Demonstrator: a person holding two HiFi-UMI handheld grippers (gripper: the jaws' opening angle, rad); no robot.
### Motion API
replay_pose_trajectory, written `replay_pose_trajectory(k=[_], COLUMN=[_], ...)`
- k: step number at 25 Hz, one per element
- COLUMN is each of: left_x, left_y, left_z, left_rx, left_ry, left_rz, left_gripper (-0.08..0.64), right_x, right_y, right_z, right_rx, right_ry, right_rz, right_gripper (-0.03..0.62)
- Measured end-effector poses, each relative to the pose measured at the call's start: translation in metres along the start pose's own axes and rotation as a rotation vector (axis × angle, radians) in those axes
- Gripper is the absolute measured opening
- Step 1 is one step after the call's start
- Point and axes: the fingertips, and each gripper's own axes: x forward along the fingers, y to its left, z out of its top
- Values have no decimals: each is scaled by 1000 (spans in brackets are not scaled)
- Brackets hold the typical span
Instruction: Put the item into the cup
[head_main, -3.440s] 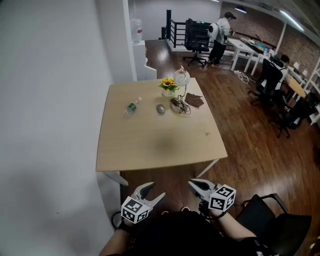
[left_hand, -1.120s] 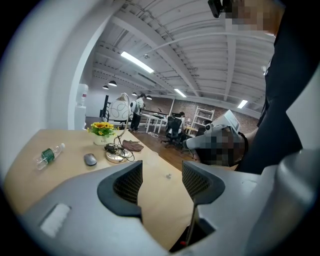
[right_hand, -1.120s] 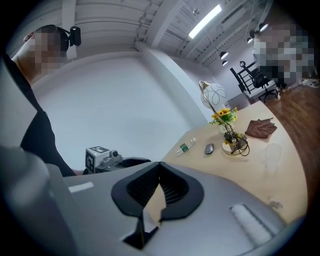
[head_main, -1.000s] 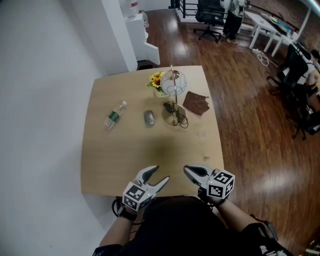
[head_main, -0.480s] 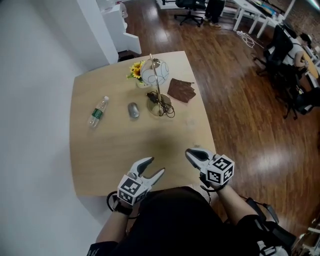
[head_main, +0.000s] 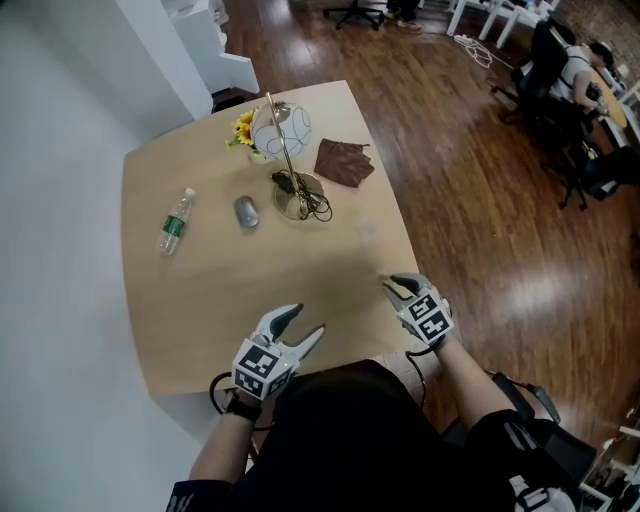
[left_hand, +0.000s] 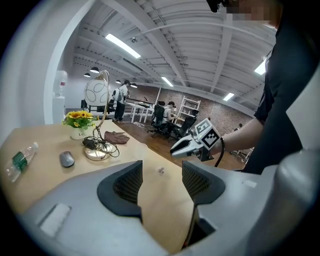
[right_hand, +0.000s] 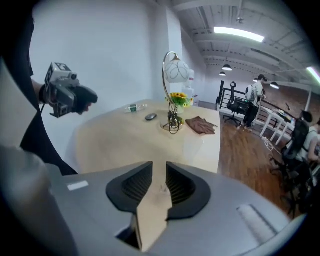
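A tiny pale item (left_hand: 161, 171) lies on the wooden table (head_main: 200, 300) near its right side; it also shows just ahead of my right jaws (right_hand: 162, 188). No cup stands out in any view. My left gripper (head_main: 306, 322) hovers open over the table's near edge, with nothing between its fingers (left_hand: 161, 181). My right gripper (head_main: 394, 283) hangs over the near right edge, tilted down. Its jaws have just been opening and stand a little apart with nothing between them (right_hand: 159, 172). Each gripper appears in the other's view: the right gripper (left_hand: 173, 149), the left gripper (right_hand: 91, 95).
At the table's far end stand a lamp (head_main: 280, 130) with a cord round its base (head_main: 300, 195), yellow flowers (head_main: 243, 128), a brown cloth (head_main: 343, 162), a grey mouse (head_main: 246, 211) and a lying water bottle (head_main: 173, 221). A white wall runs along the left; office chairs and people are far back.
My right gripper has dropped forward over the table's near right edge, tipped downward, and its jaws have parted. The left gripper has sunk a little. The head view now looks more steeply down.
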Motion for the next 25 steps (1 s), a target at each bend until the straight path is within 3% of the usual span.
replay_pose_trajectory(k=[6, 11, 17, 20, 25], left_x=[4, 3, -3, -4, -9], left_y=[5, 8, 13, 16, 18], left_z=[-10, -9, -10, -10, -9], left_rx=[18, 27, 23, 15, 11], left_ry=[46, 57, 63, 58, 49], left_rz=[-2, 6, 22, 29, 38], left_gripper=[244, 244, 244, 244, 244], right_x=[37, 62, 73, 75, 67], right_y=[-9, -23, -30, -31, -32], right_z=[-41, -67, -77, -78, -62], right_rx=[-98, -70, -41, -20, 3], right_ry=[148, 228, 266, 268, 211], right_rz=[-21, -50, -64, -66, -84], right_gripper=[106, 107, 104, 8, 8])
